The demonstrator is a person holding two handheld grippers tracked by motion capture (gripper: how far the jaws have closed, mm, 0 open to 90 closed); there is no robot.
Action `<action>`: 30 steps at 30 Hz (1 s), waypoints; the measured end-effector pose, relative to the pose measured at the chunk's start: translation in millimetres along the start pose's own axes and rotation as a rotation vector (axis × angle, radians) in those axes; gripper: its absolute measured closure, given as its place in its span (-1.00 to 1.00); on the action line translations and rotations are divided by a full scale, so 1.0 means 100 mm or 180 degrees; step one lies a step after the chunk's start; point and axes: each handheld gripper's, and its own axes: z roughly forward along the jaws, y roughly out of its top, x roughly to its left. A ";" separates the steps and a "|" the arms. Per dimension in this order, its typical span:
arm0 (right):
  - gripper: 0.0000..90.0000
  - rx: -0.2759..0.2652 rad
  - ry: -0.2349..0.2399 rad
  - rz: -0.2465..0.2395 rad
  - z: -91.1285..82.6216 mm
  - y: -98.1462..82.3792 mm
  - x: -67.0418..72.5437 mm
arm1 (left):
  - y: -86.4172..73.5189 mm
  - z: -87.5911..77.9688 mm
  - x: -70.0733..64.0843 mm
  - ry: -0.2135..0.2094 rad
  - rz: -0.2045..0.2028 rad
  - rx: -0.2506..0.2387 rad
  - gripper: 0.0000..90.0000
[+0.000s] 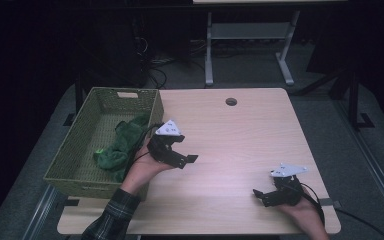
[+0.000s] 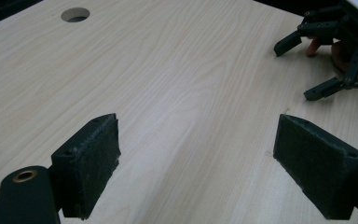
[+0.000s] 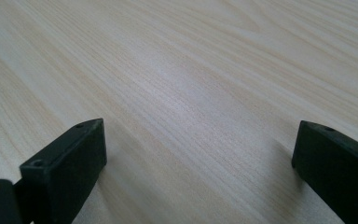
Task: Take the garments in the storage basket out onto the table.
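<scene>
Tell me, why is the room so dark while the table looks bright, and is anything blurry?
High view: light falls on the table; the floor and room behind stay dim. Left gripper view: a pale sheen runs down the wood, and the right gripper is sharp. Right gripper view: soft glare mid-table, near jaws slightly soft.

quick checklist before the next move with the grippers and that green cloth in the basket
1. Left gripper open, nothing between its jaws: ok.
2. Right gripper open, nothing held: ok.
3. Green cloth fully inside the basket: not ok, one end drapes over the right rim.
4. Grippers apart from each other: ok.
5. Basket fully on the table: not ok, it overhangs the left edge.
6. Anything hidden under the cloth: cannot tell.
</scene>
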 end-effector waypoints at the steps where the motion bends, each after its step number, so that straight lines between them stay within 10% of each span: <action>1: -0.94 0.0001 0.0000 -0.0004 0.00 0.00 0.00 | 0.01 -0.01 0.02 -0.0008 0.0013 0.0020 -0.70; 30: -0.94 -0.0006 0.0001 -0.0006 0.00 0.00 0.00 | 0.11 -0.59 0.54 0.0291 -0.0012 0.0006 -0.68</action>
